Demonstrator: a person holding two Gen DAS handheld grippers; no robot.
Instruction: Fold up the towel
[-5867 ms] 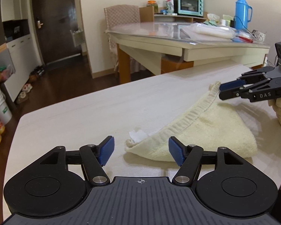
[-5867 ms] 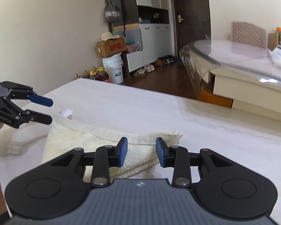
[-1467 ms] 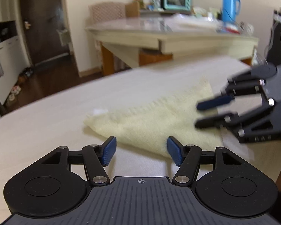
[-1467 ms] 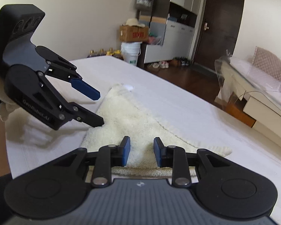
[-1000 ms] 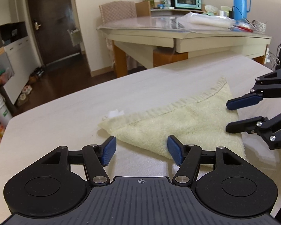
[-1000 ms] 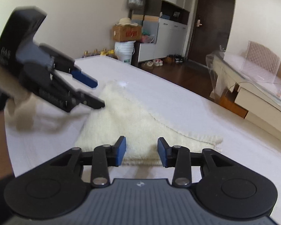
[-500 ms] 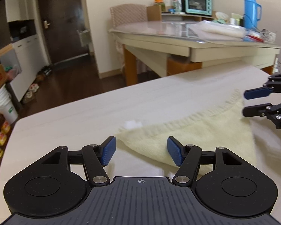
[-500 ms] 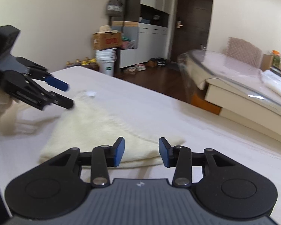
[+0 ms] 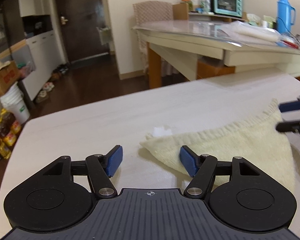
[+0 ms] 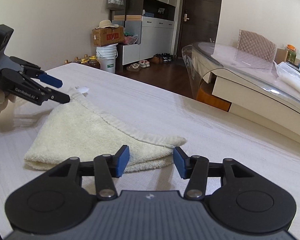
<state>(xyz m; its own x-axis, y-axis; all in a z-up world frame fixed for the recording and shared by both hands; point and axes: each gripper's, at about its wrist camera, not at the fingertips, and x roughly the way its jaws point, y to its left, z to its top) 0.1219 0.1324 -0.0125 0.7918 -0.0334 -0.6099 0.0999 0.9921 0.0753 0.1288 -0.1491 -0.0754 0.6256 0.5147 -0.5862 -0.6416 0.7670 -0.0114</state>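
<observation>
— What sits around the towel (image 10: 94, 132)?

— A small white tag (image 9: 160, 130) pokes out at its far corner, and little else lies on the pale counter (image 9: 90, 124). Beyond it stands a glass-topped dining table (image 9: 210, 32) carrying a teal toaster oven (image 9: 228, 10) and a blue thermos (image 9: 285, 13). A white bucket (image 10: 107, 59) under a cardboard box (image 10: 107, 37), plus a row of shoes (image 10: 146, 61), line the dark wood floor near the door.

— And the towel itself?

— Cream terry cloth, folded into a rough triangle with a ribbed hem along one edge, lying flat on the counter between the two grippers.

— Anything blocking either gripper?

— No. The left gripper (image 9: 150, 161) hovers just before the tagged corner, its blue pads spread wide and holding nothing. The right gripper (image 10: 149, 162) sits at the opposite corner, also wide apart and empty, the towel's tip just ahead of its pads.

— The counter's finish?

— Matte, whitish, with faint streaked grain.
</observation>
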